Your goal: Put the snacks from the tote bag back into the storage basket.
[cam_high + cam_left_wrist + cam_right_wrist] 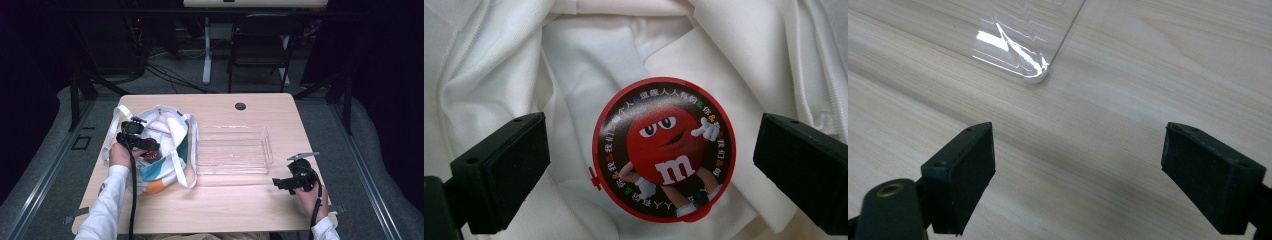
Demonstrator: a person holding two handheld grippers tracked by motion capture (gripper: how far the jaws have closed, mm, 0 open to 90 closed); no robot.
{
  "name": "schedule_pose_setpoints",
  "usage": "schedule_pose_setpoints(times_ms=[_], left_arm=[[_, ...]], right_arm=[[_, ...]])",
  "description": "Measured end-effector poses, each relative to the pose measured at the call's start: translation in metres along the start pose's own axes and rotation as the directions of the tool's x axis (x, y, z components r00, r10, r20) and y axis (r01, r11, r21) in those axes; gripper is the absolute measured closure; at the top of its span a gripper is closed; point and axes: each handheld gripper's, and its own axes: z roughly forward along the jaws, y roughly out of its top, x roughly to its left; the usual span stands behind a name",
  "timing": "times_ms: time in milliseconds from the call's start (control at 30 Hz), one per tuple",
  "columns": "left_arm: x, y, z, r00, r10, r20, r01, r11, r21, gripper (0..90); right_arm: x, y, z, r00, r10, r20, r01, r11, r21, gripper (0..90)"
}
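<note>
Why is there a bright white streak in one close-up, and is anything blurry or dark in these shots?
In the right gripper view, the streak is light glaring off the corner of the clear plastic tray. In the left gripper view, the round red candy container is sharp and evenly lit against white fabric, while the near tongs look softer. In the high view, the table is lit but the room behind is very dark.

Red-rimmed round lid [664, 149] with red cartoon candy figure, white bag [167, 150] with teal and orange patches, black claws
</note>
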Motion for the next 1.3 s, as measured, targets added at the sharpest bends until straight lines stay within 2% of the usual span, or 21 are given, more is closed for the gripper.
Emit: schedule_pose_setpoints(times_ms=[33,67,267,600,733,833,1000,1133,1200,1300], left_arm=[[0.0,0.0,0.001,1.0,-0.005,-0.001,0.005,1.0,0.001,1.6],[0.0,0.001,0.001,1.0,-0.002,-0.006,0.002,1.0,0.007,1.6],[0.0,0.002,0.005,1.0,0.001,-0.006,-0.001,0.9998,0.021,1.7],[-0.005,0.004,0.009,0.9995,0.021,-0.022,-0.02,0.9981,0.058,7.0],[-0.006,0.005,0.012,0.9992,0.021,-0.034,-0.019,0.9975,0.068,15.6],[-0.006,0.005,0.014,0.9992,0.024,-0.034,-0.021,0.9966,0.079,16.8],[-0.007,0.003,0.015,0.9984,0.015,-0.054,-0.011,0.998,0.063,15.8],[-0.007,0.004,0.014,0.9988,0.022,-0.043,-0.018,0.9969,0.077,18.7],[-0.01,0.003,0.015,0.9988,0.028,-0.04,-0.025,0.9963,0.082,24.7],[-0.011,0.004,0.014,0.9984,0.039,-0.041,-0.035,0.9957,0.086,25.3]], right_arm=[[0.002,-0.001,0.001,0.9998,0.022,0.002,-0.022,1.0,-0.022,13.6],[0.001,0.0,0.0,0.9999,0.012,0.004,-0.012,1.0,-0.01,13.6],[0.001,0.0,-0.001,0.9999,0.01,0.005,-0.01,1.0,-0.011,13.6],[0.0,0.0,-0.002,0.9999,0.012,0.005,-0.011,1.0,-0.013,13.7],[0.0,0.0,-0.002,0.9999,0.014,0.003,-0.014,1.0,-0.015,13.7],[0.001,0.0,-0.002,1.0,0.01,0.0,-0.01,1.0,-0.016,13.7],[0.001,0.001,-0.001,1.0,0.006,-0.007,-0.006,1.0,-0.01,13.7],[0.002,0.001,-0.001,1.0,0.004,-0.002,-0.004,1.0,-0.012,13.7],[0.002,0.001,-0.002,1.0,0.006,0.0,-0.006,1.0,-0.018,13.7],[0.0,0.0,-0.002,0.9999,0.012,-0.007,-0.012,1.0,-0.018,13.7]])
